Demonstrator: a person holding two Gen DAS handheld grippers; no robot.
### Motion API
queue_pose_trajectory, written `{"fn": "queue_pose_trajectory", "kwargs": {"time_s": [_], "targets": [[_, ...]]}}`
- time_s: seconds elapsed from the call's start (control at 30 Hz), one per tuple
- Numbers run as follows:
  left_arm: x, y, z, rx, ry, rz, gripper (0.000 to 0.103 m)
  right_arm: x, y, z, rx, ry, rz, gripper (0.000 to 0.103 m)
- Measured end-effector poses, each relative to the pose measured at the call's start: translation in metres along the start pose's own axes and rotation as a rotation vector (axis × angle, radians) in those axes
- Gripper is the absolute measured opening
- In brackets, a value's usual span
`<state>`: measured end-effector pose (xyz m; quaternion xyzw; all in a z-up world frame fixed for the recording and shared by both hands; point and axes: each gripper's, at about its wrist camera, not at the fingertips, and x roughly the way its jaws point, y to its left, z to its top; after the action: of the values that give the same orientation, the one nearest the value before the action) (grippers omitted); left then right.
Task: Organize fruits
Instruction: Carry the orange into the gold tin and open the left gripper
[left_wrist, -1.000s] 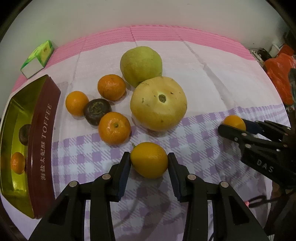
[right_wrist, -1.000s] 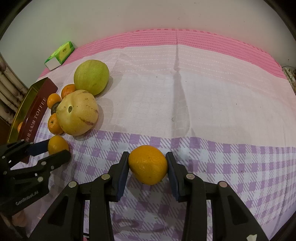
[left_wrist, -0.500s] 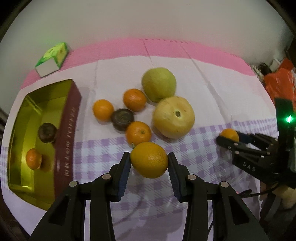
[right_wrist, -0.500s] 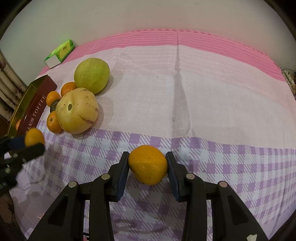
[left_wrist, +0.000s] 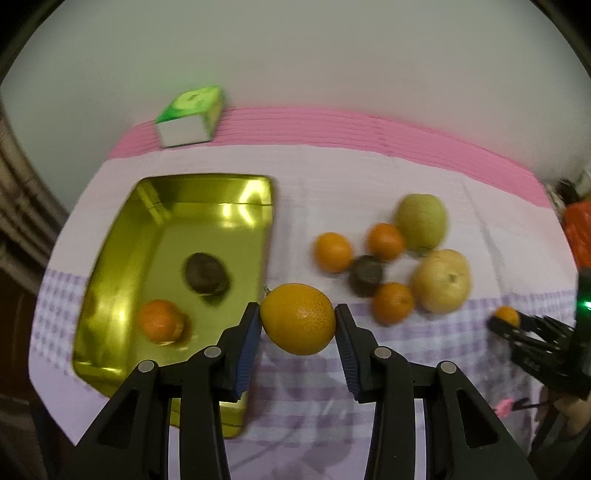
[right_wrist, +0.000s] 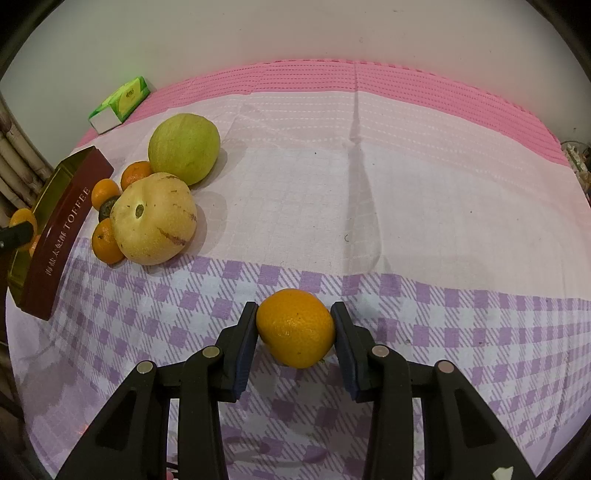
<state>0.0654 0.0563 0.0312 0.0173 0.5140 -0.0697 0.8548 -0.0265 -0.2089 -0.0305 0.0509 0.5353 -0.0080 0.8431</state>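
Left hand-held gripper (left_wrist: 297, 320) closed on an orange (left_wrist: 297, 318), both pads touching it, held in the air just beside the tin's (left_wrist: 110, 373) right wall, near its front end. Inside the tin: a small orange fruit (left_wrist: 159, 320) toward the front, a dark fruit (left_wrist: 205, 274) behind it. Right of the tin on the cloth (right_wrist: 369, 206), a cluster: three small oranges, a dark fruit (left_wrist: 365, 275), a green fruit (left_wrist: 422, 221) and a yellow fruit (left_wrist: 441, 280). Right hand-held gripper (right_wrist: 295, 328) closed on a second orange (right_wrist: 295, 328), well right of the tin over the purple check part of the cloth; cannot tell if it touches the cloth. Green box (left_wrist: 190, 115) behind the tin at the cloth's pink edge
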Motion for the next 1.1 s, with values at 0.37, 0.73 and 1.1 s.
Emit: {"fn": "queue_pose_trajectory", "kwargs": {"time_s": [0.37, 0.73, 1.1], "targets": [[0.023, 0.050, -0.017, -0.072, 0.079, 0.077, 0.041, 0.000, 0.001, 0.000, -0.002, -0.002, -0.005, 0.037], [0.040, 0.061, -0.029, -0.081, 0.121, 0.100, 0.041, 0.000, 0.001, 0.000, -0.005, -0.003, -0.010, 0.037], [0.055, 0.071, -0.039, -0.093, 0.147, 0.111, 0.041, 0.001, 0.002, 0.000, -0.015, 0.000, -0.021, 0.037]]}}
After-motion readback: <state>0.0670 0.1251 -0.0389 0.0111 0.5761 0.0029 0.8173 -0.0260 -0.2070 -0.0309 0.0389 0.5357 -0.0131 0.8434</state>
